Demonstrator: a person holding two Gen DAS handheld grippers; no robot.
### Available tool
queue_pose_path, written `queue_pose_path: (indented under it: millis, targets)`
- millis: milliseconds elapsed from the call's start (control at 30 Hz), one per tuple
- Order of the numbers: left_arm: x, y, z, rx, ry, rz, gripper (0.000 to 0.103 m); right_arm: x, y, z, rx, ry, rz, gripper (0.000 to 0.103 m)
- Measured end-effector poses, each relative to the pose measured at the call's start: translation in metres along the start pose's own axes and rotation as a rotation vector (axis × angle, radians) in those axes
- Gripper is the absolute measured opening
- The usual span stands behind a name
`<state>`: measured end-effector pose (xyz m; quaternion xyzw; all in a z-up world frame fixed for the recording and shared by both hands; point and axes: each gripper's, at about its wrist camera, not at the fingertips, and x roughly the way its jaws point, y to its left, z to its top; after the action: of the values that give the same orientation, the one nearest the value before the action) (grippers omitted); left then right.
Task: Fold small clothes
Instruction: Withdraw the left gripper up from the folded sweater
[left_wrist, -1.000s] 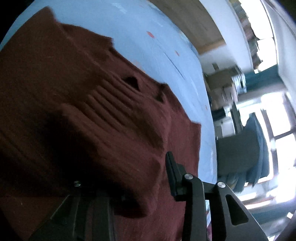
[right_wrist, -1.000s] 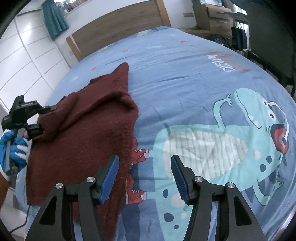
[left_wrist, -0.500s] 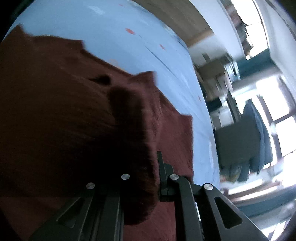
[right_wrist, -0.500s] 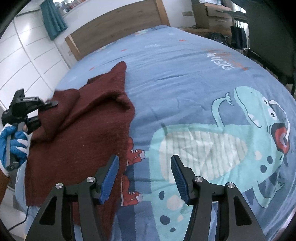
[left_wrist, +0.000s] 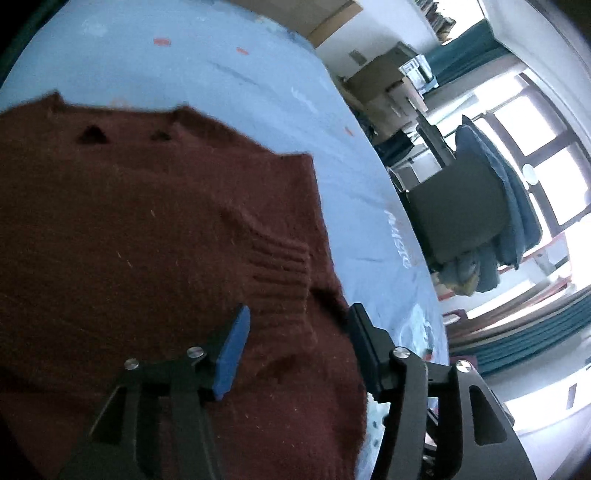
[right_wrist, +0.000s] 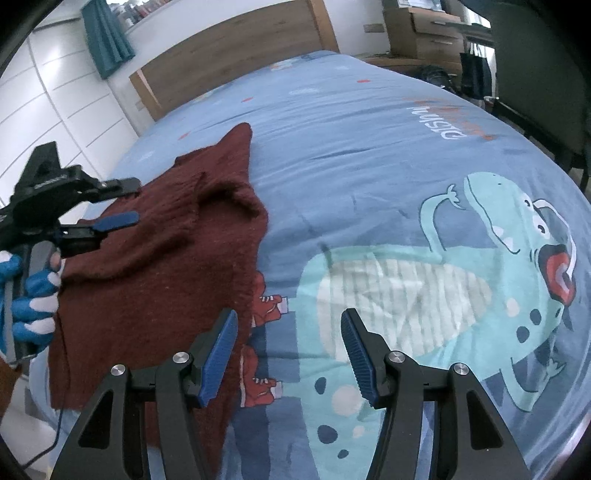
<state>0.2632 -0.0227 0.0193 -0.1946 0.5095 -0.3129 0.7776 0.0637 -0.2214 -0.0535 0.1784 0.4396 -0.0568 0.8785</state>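
Left claw (left_wrist: 295, 347) is spreading its jaws just above the maroon sweater (left_wrist: 147, 229), with the ribbed cuff (left_wrist: 280, 273) lying below the gap and no pad pressing on it. From the right wrist view, that left claw (right_wrist: 122, 203) is hovering over the sweater's left side, gripped by a hand in a blue-and-white glove (right_wrist: 33, 295). Right claw (right_wrist: 288, 347) is standing spread and empty over the dinosaur-print bedcover (right_wrist: 369, 166). Folded partly over itself, the sweater (right_wrist: 166, 258) is lying on the bed's left part.
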Motion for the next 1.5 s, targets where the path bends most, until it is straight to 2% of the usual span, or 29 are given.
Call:
queue_pose_path:
  millis: [33, 100, 133, 167, 300, 333, 400, 500, 567, 700, 833, 967, 1067, 1167, 1300, 1367, 1500]
  targets:
    - [-0.001, 0.001, 0.001, 0.012, -0.017, 0.033, 0.05, 0.0, 0.0, 0.0, 0.001, 0.0, -0.001, 0.06]
    - [-0.001, 0.006, 0.0, 0.045, -0.052, 0.142, 0.05, 0.0, -0.001, 0.0, 0.003, 0.0, -0.001, 0.06]
    - [0.003, 0.007, 0.0, 0.069, -0.064, 0.225, 0.05, 0.0, -0.002, 0.0, 0.003, 0.001, 0.0, 0.06]
    - [0.007, 0.008, -0.001, 0.08, -0.064, 0.265, 0.05, 0.0, -0.002, 0.0, 0.003, 0.002, 0.0, 0.06]
    - [0.039, 0.007, -0.016, 0.122, -0.018, 0.36, 0.05, 0.003, -0.003, -0.001, 0.005, 0.009, -0.002, 0.06]
    - [0.045, 0.004, -0.02, 0.142, -0.023, 0.376, 0.055, 0.003, -0.003, -0.001, 0.005, 0.009, -0.003, 0.06]
    - [0.046, -0.004, -0.028, 0.168, -0.026, 0.367, 0.061, 0.003, -0.003, 0.0, 0.001, 0.009, -0.005, 0.06]
    - [0.044, -0.013, -0.031, 0.178, -0.016, 0.282, 0.062, 0.003, -0.002, 0.002, -0.003, 0.012, -0.01, 0.06]
    - [0.037, -0.014, -0.032, 0.196, -0.025, 0.273, 0.062, 0.003, -0.001, 0.002, -0.006, 0.01, -0.011, 0.06]
    - [0.024, -0.004, -0.029, 0.206, -0.07, 0.353, 0.063, 0.001, 0.007, 0.004, -0.021, 0.005, -0.009, 0.06]
    - [0.016, 0.032, -0.038, 0.161, -0.076, 0.405, 0.063, 0.0, 0.018, 0.006, -0.044, 0.006, -0.005, 0.06]
    - [0.0, 0.046, -0.057, 0.182, -0.07, 0.384, 0.063, 0.001, 0.031, 0.009, -0.069, 0.01, -0.002, 0.06]
    - [-0.022, 0.05, -0.057, 0.167, -0.09, 0.359, 0.063, 0.003, 0.04, 0.012, -0.093, 0.014, -0.001, 0.06]
    - [-0.053, 0.067, -0.051, 0.142, -0.152, 0.417, 0.063, 0.004, 0.048, 0.013, -0.117, 0.014, 0.001, 0.06]
    - [-0.078, 0.1, -0.039, 0.078, -0.193, 0.492, 0.064, 0.006, 0.058, 0.015, -0.137, 0.017, 0.006, 0.06]
    - [-0.088, 0.12, -0.037, 0.049, -0.203, 0.541, 0.064, 0.008, 0.061, 0.015, -0.143, 0.02, 0.007, 0.06]
    - [-0.087, 0.14, -0.047, 0.04, -0.181, 0.567, 0.064, 0.009, 0.065, 0.015, -0.15, 0.027, 0.006, 0.06]
